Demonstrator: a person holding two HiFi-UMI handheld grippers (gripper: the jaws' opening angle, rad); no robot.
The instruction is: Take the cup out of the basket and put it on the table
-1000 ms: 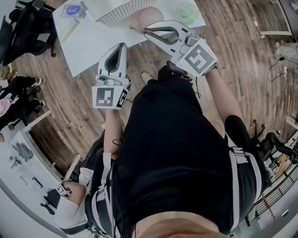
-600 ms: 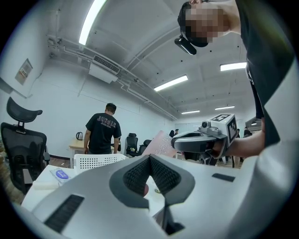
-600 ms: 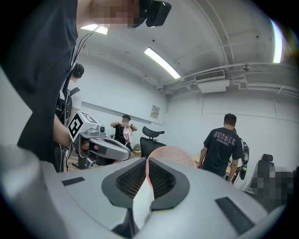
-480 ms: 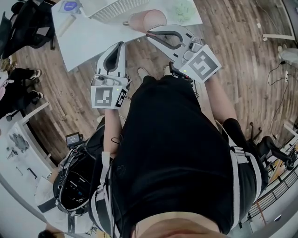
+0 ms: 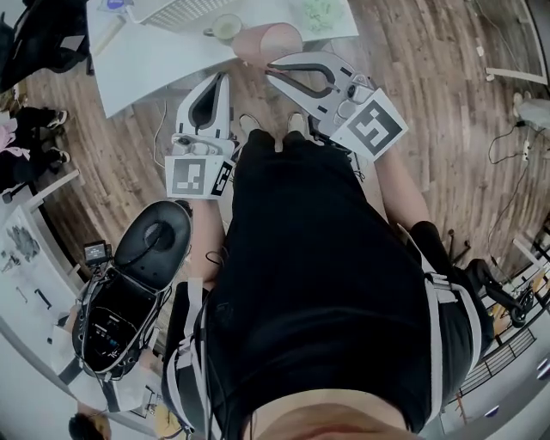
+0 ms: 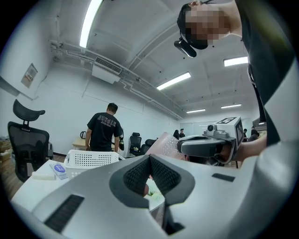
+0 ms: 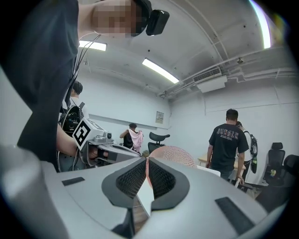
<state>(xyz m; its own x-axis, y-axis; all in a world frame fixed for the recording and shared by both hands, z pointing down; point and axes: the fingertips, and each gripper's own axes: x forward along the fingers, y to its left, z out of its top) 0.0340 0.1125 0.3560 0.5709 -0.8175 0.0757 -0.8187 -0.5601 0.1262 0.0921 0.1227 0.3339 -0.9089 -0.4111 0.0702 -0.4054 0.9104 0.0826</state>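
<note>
One cup point(image 5: 271, 40) pinched by right gripper point(image 5: 270, 65); left gripper point(image 5: 223, 78) closed, empty.

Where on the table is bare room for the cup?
Bare tabletop lies between the basket and the near edge, left of the pink cup. Crowded farther back: basket, small bowl, green clump.

A pink plastic cup point(image 5: 273, 40) sits at the right gripper point(image 5: 273, 65) tip, by the white table point(image 5: 146, 60) edge near a white perforated basket point(image 5: 185, 11).
</note>
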